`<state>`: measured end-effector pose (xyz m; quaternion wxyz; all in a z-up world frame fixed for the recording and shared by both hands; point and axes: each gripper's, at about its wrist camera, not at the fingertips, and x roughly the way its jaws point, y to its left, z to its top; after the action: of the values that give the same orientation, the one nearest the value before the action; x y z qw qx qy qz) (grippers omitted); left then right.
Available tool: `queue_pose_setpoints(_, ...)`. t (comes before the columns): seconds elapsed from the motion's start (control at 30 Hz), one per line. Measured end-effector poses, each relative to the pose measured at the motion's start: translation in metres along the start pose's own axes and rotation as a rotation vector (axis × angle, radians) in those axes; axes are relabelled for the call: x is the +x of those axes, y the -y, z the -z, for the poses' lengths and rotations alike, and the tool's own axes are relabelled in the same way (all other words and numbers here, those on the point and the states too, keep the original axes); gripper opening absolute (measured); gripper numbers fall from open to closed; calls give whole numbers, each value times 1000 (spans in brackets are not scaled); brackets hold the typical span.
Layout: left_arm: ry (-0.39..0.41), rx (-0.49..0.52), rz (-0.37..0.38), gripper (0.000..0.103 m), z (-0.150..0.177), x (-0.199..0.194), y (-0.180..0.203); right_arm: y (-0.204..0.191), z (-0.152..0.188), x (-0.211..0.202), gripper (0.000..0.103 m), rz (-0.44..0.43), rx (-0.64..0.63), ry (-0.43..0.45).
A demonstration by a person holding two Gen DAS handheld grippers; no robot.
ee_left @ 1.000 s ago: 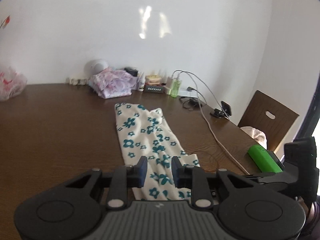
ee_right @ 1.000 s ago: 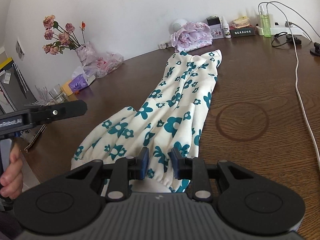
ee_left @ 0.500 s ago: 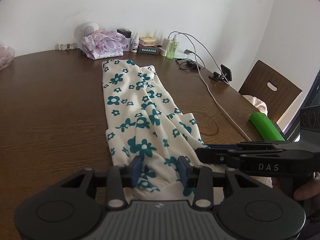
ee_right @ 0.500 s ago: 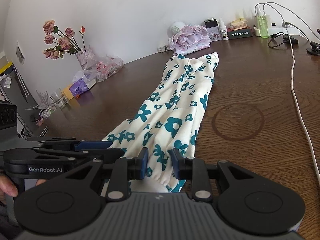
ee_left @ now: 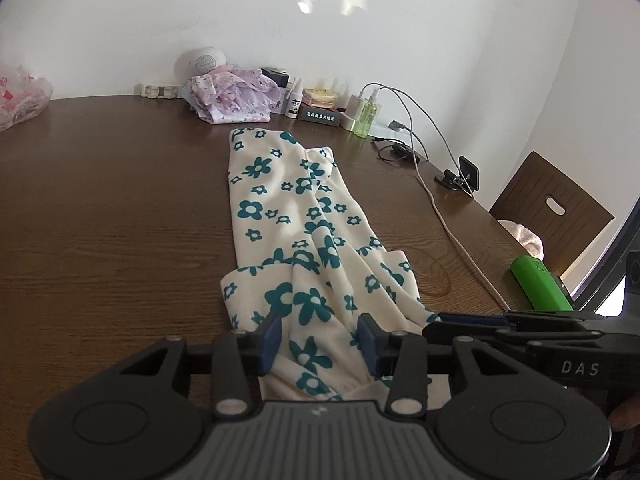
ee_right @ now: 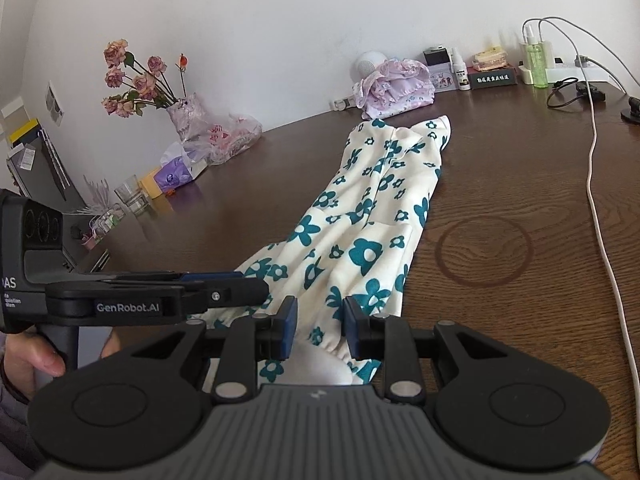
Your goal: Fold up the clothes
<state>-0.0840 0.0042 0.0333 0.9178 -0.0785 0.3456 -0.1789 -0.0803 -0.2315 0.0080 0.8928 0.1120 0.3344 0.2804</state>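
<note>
A cream garment with teal flowers [ee_left: 296, 232] lies in a long strip on the brown table [ee_left: 100, 220], running away from me; it also shows in the right wrist view [ee_right: 360, 220]. My left gripper [ee_left: 319, 342] is open, its jaws either side of the garment's near elastic hem. My right gripper [ee_right: 320, 326] is open too, over the same near hem just to the right. Each gripper shows from the side in the other's view: the right one [ee_left: 500, 324] and the left one [ee_right: 168, 300].
A folded pink garment [ee_left: 232, 96], bottles and boxes line the far wall. A white cable [ee_right: 600, 200] runs down the table's right side. A green object [ee_left: 538, 282] and a chair [ee_left: 552, 204] are at right. Flowers [ee_right: 136, 80], bags and glasses stand at left.
Both grippers have come together at the garment's near hem, and both jaws have widened. The left view rose again after dipping low half a second ago.
</note>
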Motion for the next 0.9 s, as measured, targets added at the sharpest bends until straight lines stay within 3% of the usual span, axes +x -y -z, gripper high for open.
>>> queue_pose_setpoints(0.07,20,2,-18,43,-2,-7,0,-1,1,-1,25,-2,-1,4)
queue_pose_setpoints(0.17,42,9,-10,62,-4,-9,1,-1,1,0,25,-2,1,3)
queue_pose_setpoints(0.23,0,24,-9,64,-2,2,3,-1,2,2,25,-3,3,-2)
queue_pose_setpoints(0.3,-35,17,-12,61,0,9,2,-2,2,3,25,-3,-2,-6)
queue_pose_setpoints(0.37,-45,-3,-2,50,2,11,0,-1,3,3,26,-5,-1,-8)
queue_pose_setpoints(0.43,-30,-11,28,19,3,9,-1,1,2,3,26,-8,2,-10)
queue_pose_setpoints(0.5,-11,-21,51,12,3,8,-3,2,2,4,26,-12,8,-12)
queue_pose_setpoints(0.63,52,-58,142,10,2,-1,-8,3,3,3,25,-16,9,-9)
queue_pose_setpoints(0.73,119,-13,198,10,0,-6,-6,5,3,2,25,-17,14,-8)
queue_pose_setpoints(0.9,13,-106,174,10,1,19,-18,6,4,4,25,-19,24,-14)
